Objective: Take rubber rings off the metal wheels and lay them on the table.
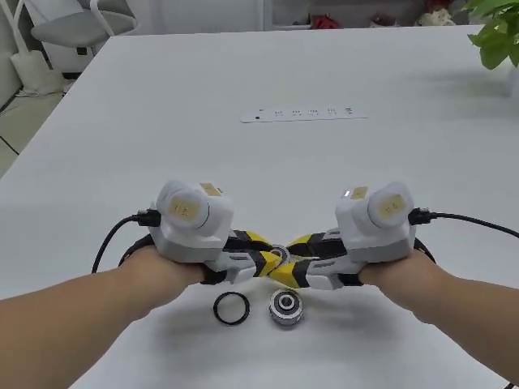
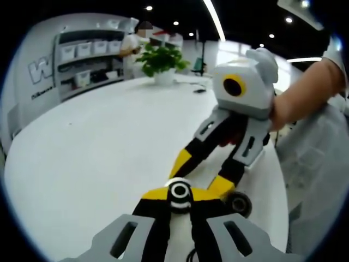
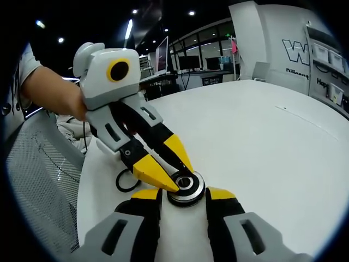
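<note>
A metal wheel with a dark rubber rim hangs just above the table between both grippers, which point tip to tip. My left gripper comes in from the left and is shut on the wheel's near rim. In the left gripper view the wheel sits pinched at my own yellow tips. My right gripper has a jaw on either side of the wheel, touching its edge. In the head view the tips meet at the wheel. A loose black rubber ring and a second wheel lie on the table below.
A white table stretches far ahead, with a flat white strip at its middle. A potted plant stands at the far right corner and an office chair at the far left. A person's hands hold both grippers near the front edge.
</note>
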The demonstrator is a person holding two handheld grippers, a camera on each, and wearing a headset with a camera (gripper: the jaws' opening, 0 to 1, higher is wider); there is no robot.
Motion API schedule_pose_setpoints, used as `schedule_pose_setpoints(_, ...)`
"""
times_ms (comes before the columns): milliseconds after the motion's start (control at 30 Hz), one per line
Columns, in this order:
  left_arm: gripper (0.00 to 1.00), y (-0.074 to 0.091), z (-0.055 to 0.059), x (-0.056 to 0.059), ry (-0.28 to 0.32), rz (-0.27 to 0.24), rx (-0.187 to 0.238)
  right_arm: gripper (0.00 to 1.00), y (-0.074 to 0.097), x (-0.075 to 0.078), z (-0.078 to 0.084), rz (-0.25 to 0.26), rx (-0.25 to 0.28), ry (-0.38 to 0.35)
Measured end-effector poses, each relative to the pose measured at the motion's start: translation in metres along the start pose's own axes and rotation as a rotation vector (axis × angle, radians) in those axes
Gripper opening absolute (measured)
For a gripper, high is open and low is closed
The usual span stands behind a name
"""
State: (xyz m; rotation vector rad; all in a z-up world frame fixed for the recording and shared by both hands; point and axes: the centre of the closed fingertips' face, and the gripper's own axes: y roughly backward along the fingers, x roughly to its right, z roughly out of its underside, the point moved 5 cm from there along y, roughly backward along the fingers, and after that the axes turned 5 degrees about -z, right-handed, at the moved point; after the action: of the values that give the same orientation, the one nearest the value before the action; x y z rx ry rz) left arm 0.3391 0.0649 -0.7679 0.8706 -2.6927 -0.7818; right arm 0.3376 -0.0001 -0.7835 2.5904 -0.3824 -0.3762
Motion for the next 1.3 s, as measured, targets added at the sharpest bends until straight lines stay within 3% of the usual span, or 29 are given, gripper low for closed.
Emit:
schedule_pose_setpoints(133, 0.12, 0.001, 0.0, 0.0, 0.001, -0.001, 0.002, 0.31, -0.002, -0.002, 0.0, 0.005, 0.0, 0.016)
schedule_pose_setpoints(233, 0.12, 0.002, 0.0, 0.001, 0.001, -0.001, 0.004, 0.25, 0.004, 0.003, 0.002, 0.016, -0.007, 0.022)
schedule_pose_setpoints(767, 0.12, 0.002, 0.001, 0.001, 0.01, -0.002, 0.006, 0.2, 0.013, 0.001, 0.005, -0.011, -0.007, 0.003)
schedule_pose_setpoints(1300, 0.12, 0.001, 0.001, 0.001, 0.019, -0.008, 0.007, 0.07, 0.016, 0.005, 0.011, -0.008, -0.026, -0.015)
